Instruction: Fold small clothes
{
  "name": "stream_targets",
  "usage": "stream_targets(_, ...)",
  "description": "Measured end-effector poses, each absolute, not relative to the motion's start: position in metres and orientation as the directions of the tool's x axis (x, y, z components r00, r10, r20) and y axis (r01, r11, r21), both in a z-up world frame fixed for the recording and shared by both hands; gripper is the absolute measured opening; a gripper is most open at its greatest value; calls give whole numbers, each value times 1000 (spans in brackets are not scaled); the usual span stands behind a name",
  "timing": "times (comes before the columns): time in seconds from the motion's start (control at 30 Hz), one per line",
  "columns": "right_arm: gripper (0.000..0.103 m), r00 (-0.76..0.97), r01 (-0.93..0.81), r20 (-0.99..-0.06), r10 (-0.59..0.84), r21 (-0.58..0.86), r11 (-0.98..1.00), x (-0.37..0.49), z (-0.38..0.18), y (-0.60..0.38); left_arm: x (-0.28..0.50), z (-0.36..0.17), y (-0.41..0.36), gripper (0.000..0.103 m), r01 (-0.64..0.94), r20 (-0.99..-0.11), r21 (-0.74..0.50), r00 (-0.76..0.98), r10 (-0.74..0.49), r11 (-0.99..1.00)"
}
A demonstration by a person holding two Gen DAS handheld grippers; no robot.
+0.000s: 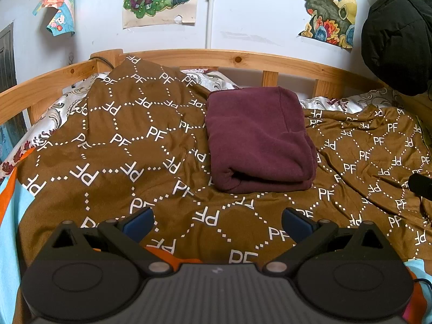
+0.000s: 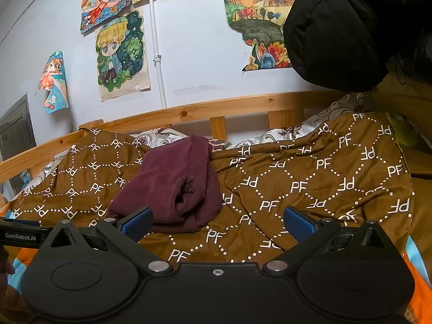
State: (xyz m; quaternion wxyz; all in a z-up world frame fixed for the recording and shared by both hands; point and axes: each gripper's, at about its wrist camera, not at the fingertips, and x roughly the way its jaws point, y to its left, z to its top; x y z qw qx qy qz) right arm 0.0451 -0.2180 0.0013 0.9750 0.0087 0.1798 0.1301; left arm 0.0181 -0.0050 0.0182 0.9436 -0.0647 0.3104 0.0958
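A maroon garment (image 1: 256,140) lies folded into a thick rectangle on a brown blanket printed with white "PF" letters (image 1: 121,148). In the right wrist view the same maroon garment (image 2: 172,186) sits left of centre, its rolled edge facing me. My left gripper (image 1: 217,221) hovers open just in front of the garment, blue pads (image 1: 139,222) wide apart and holding nothing. My right gripper (image 2: 217,222) is open too, to the garment's right and near side, with its left pad close to the garment's front corner. The brown blanket (image 2: 310,189) fills the space between its fingers.
A wooden bed rail (image 1: 243,59) runs along the far side against a white wall with drawings. A black padded jacket (image 2: 345,29) hangs at the right. A patterned white sheet (image 1: 54,113) shows at the blanket's edges. The left gripper's body (image 2: 19,235) shows at the right view's left edge.
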Motion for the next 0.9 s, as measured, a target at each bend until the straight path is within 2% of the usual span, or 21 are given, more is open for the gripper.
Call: stream_targets(0.9, 102, 889, -249, -377, 258, 74, 966, 47, -2, -217, 21, 17, 1, 102, -250, -633, -56, 758, 159, 967)
